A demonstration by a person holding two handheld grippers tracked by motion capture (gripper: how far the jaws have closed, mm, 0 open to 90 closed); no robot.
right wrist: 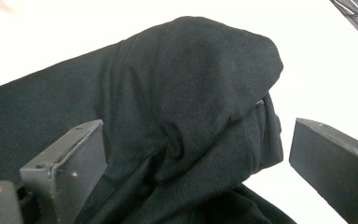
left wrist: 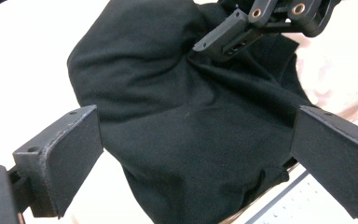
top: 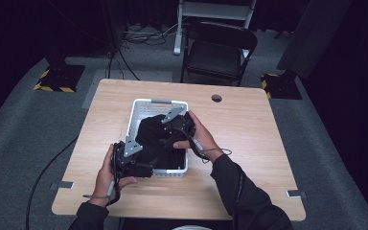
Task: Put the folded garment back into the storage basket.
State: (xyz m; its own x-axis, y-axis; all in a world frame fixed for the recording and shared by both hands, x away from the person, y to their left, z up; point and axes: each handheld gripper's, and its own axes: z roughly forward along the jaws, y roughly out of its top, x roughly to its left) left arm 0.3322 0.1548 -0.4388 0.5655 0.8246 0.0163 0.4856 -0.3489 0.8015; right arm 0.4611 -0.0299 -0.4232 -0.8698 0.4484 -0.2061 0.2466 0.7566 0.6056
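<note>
A black garment [top: 160,141] fills a white slatted basket [top: 133,115] on the wooden tabletop [top: 244,139]. Both grippers' fingers [left wrist: 70,154] are spread apart around the cloth. The right gripper [top: 175,132] appears to press into its middle; the left gripper [top: 133,160] sits at the basket's near corner.

No text, label, brand, number or sign can be read anywhere in these views. The black cloth [top: 155,136] carries no print or tag that shows, the white basket [top: 139,106] has plain walls, and the counter [top: 239,134] bears no marking. The yellow-and-black striped bases [top: 52,86] on the floor at far left and far right are hazard stripes only, with no lettering.
</note>
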